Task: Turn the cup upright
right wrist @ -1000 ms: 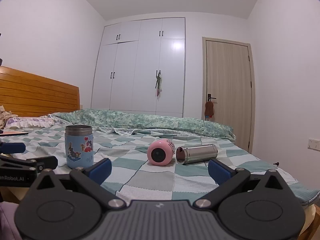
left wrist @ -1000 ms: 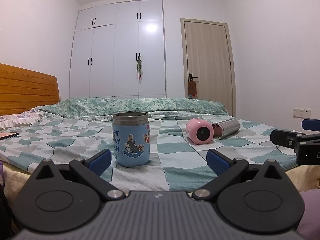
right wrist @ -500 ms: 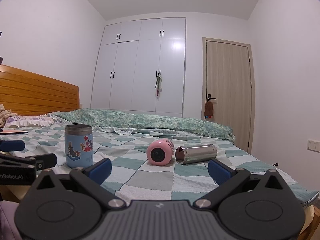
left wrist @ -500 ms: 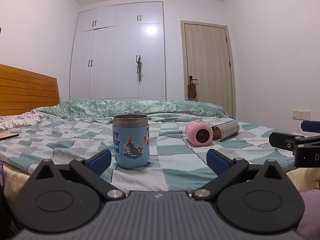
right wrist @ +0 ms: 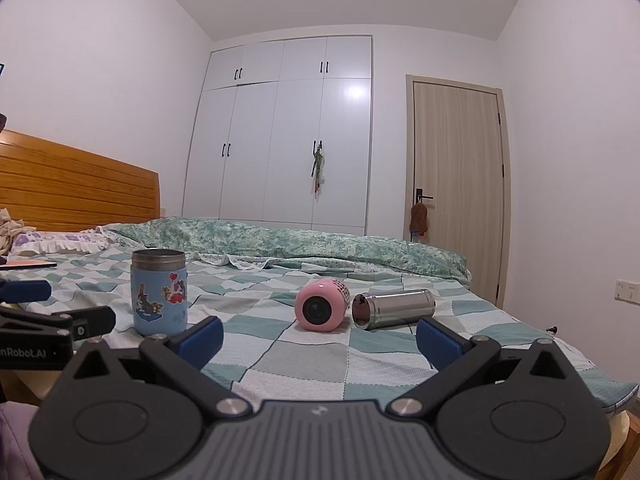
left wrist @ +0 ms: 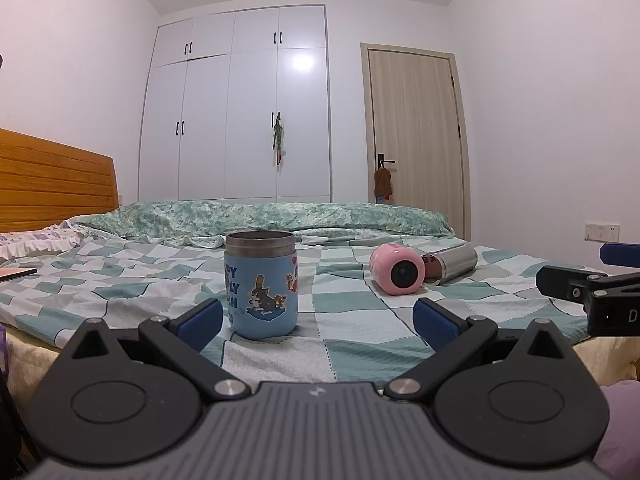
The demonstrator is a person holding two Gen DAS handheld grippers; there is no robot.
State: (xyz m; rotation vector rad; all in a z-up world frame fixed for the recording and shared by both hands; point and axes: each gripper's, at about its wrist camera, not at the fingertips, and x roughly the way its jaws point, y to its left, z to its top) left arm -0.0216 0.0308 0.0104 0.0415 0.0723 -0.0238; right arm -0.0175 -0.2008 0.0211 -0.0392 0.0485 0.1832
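- Right wrist view: the right gripper (right wrist: 319, 334) is seen nearest, with its blue pads spread wide and nothing held between them; it hangs low before the edge of the bed (right wrist: 312, 372).
- On the left wrist view the left gripper (left wrist: 316, 316) is likewise spread wide and empty, and the blue cup (left wrist: 261, 285) stands upright just beyond its left pad, mouth up, so no work is judged to be needed there.
- Further on the checked cover two cups lie on their sides: the pink cup (right wrist: 322, 306), with one round end turned toward the cameras, and just beside it the steel cup (right wrist: 394, 307), its open mouth turned toward the pink one. Whether the two touch cannot be told.
- One of these is judged to be the next thing to be flipped, and the right gripper is the closer one to them.
- For a good grasp the body should be taken across its round side near the middle, since such a shape may roll away on the soft cover.
- The neighbour should not be pushed while the pads are closed.
- After the turn the cup should be set on a flat part of the cover and released only when it stands steady.
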